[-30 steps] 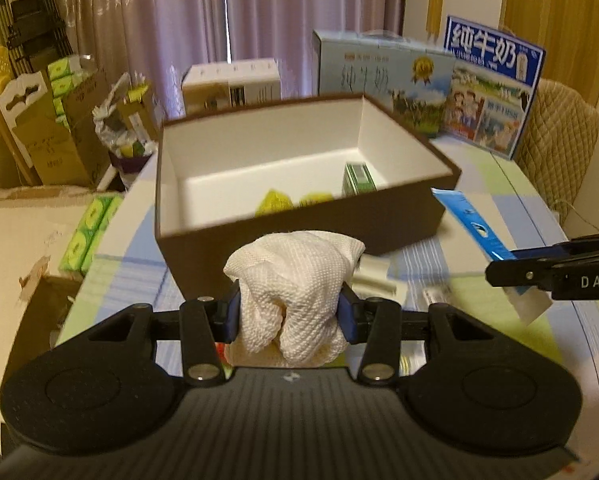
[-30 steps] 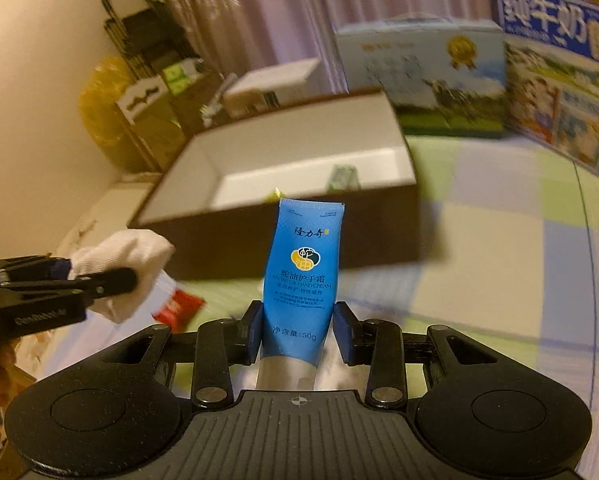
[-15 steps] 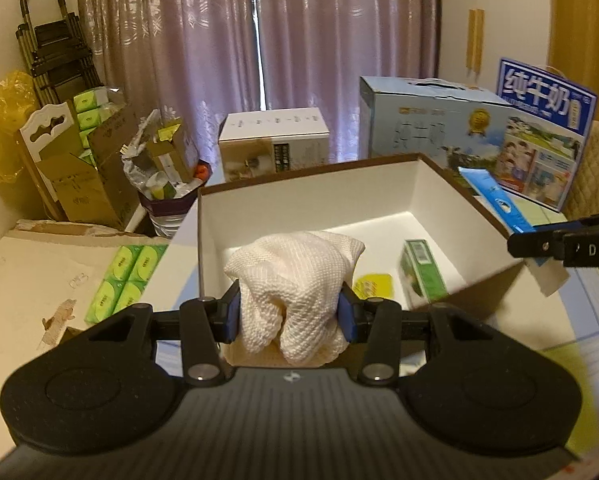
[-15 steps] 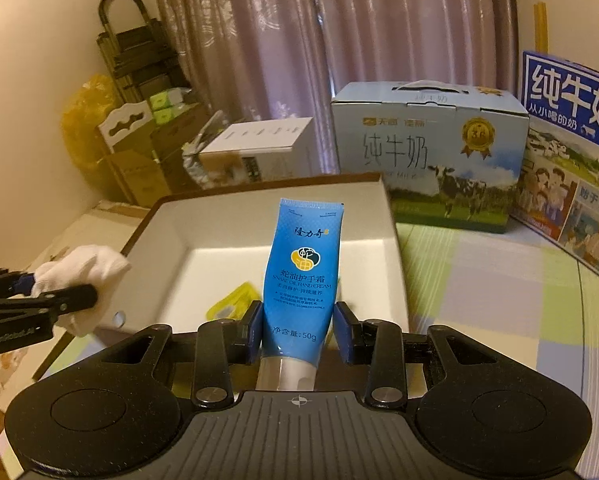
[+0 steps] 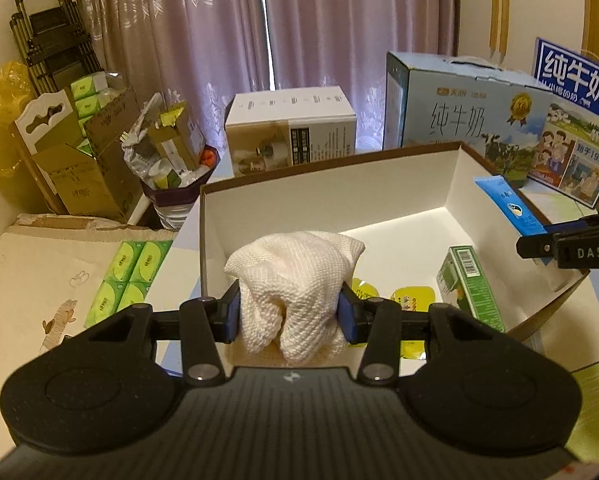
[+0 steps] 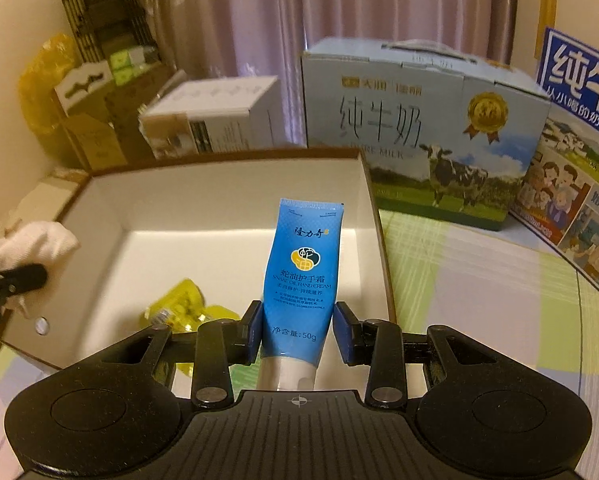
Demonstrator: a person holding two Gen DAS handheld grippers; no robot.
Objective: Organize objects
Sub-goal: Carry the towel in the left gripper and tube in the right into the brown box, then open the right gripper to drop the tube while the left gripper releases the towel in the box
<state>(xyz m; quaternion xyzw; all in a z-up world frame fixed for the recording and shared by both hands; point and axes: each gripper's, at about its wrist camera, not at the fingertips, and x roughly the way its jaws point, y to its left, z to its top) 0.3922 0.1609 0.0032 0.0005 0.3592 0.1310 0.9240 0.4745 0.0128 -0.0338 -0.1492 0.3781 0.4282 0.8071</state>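
My left gripper [image 5: 289, 312] is shut on a crumpled white cloth [image 5: 295, 280] and hangs over the near left part of the open brown box [image 5: 339, 162] with a white inside. On the box floor lie a green carton [image 5: 469, 288] and yellow packets [image 5: 413, 298]. My right gripper [image 6: 297, 328] is shut on a blue hand cream tube [image 6: 303, 272], cap end toward the camera, above the box [image 6: 219, 196] near its right wall. Yellow packets [image 6: 183, 304] lie below it. The left gripper with the cloth [image 6: 31, 244] shows at the left edge.
Two blue milk cartons [image 6: 419, 128] [image 5: 571, 120] and a white box [image 5: 291, 128] stand behind the brown box. Cardboard boxes [image 5: 79, 152], a full bin [image 5: 171, 176] and green tissue packs [image 5: 127, 280] sit to the left. A checked cloth [image 6: 479, 300] covers the table on the right.
Both grippers have moved forward from in front of the box to above its inside, each still holding its object. The inside of the box now shows in full.
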